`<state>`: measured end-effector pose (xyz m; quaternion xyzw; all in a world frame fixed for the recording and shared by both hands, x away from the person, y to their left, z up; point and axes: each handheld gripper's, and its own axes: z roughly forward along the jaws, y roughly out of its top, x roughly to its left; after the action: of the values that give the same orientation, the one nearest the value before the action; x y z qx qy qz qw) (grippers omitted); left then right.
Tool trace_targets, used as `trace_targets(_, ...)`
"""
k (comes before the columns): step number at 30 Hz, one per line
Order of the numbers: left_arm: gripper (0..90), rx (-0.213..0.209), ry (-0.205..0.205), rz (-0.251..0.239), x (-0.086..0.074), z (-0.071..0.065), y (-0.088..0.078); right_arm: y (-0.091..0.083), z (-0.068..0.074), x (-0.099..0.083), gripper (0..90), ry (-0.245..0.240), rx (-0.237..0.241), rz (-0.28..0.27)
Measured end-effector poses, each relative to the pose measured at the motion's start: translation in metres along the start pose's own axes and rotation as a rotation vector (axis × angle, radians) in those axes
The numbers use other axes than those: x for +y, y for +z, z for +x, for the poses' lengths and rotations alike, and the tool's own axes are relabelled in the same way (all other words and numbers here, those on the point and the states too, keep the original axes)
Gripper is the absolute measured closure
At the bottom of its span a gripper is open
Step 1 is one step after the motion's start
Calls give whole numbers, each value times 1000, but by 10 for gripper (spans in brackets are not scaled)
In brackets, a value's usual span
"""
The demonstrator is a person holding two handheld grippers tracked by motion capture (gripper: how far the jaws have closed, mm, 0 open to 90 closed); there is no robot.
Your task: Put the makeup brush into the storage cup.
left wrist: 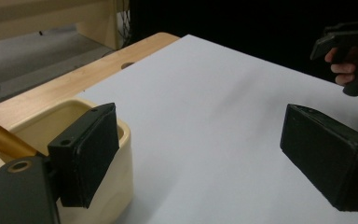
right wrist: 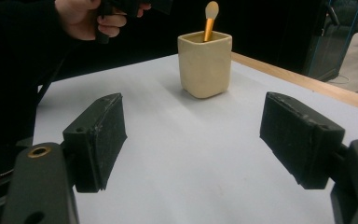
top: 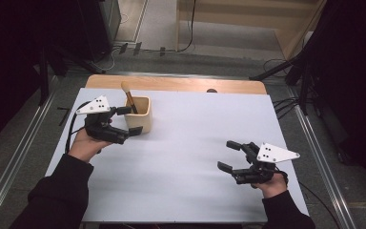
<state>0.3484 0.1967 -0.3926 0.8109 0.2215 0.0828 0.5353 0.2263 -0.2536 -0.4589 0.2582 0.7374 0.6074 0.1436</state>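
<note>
At the lower right of the high view the right gripper (top: 229, 155) rests low over the bare white sheet (top: 186, 152), its jaws spread wide with nothing between them, well apart from everything else. Higher up at the left of that frame, the left gripper (top: 129, 120) sits right against the cream holder (top: 140, 117), also wide open and gripping nothing; in the left gripper view one pad (left wrist: 86, 156) stands in front of the holder's near wall, close enough that I cannot tell whether it touches, while the other pad hangs over empty sheet. A brush (top: 129, 97) with a golden handle leans in the holder, bristles up, at the upper left of the high view and the top centre of the right gripper view. The likely trouble, as I judge it, is a nudge: the holder looks light and tall, so a sideways push from that near pad could slide or tip it, spilling the brush towards the wooden table edge (top: 181, 84) beyond.
</note>
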Motion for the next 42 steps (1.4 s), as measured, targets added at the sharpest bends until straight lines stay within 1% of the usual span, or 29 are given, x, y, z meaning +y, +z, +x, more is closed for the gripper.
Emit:
trace_targets(2, 117, 1, 3, 14, -4, -2, 0, 0, 1, 0, 232, 0, 1, 6)
trace_targets(4, 116, 1, 11, 13, -7, -5, -1, 0, 1, -1, 232, 0, 1, 6)
trace_targets(6, 122, -7, 12, 11, -10, -7, -2, 0, 1, -1, 232, 3, -6, 6)
trace_targets(9, 124, -6, 29, 18, -15, -12, -4, 0, 0, -1, 232, 0, -15, 6)
trace_targets(16, 124, -11, 22, -12, -23, -20, -7, 0, 0, -1, 232, 4, -15, 6)
trace_targets(18, 124, -9, 30, -1, -26, -22, -7, 0, 0, -1, 231, 13, -6, -8)
trace_targets(19, 123, -7, 29, 3, -27, -23, -6, 0, 0, -1, 231, 21, -2, -12)
trace_targets(21, 122, 1, 17, 6, -30, -26, -6, 0, 0, 0, 231, 21, -5, -13)
trace_targets(22, 125, -5, 13, 3, -32, -27, -6, 0, 0, -1, 231, 19, -7, -11)
trace_targets(24, 125, -5, 18, 2, -34, -30, -7, 0, 0, -1, 231, 17, -10, -5)
trace_targets(26, 125, -5, 15, -15, -37, -33, -9, 0, 0, -1, 231, 12, -12, 0)
trace_targets(29, 125, -11, -10, -39, -45, -37, -15, 0, 0, -1, 231, 15, -13, -3)
trace_targets(32, 129, -14, -10, -41, -51, -41, -20, 0, 1, -1, 231, 11, -10, -3)
trace_targets(33, 129, -18, -8, -37, -54, -42, -22, 0, 1, -1, 231, 9, -10, -2)
trace_targets(36, 132, -15, 4, -37, -60, -45, -26, 0, 2, -1, 231, 5, -11, -3)
trace_targets(40, 138, -15, 11, -47, -65, -49, -29, -1, 2, -1, 231, 0, -15, -3)
trace_targets(42, 138, -22, 12, -60, -68, -52, -32, -2, 2, -1, 231, 4, -17, -4)
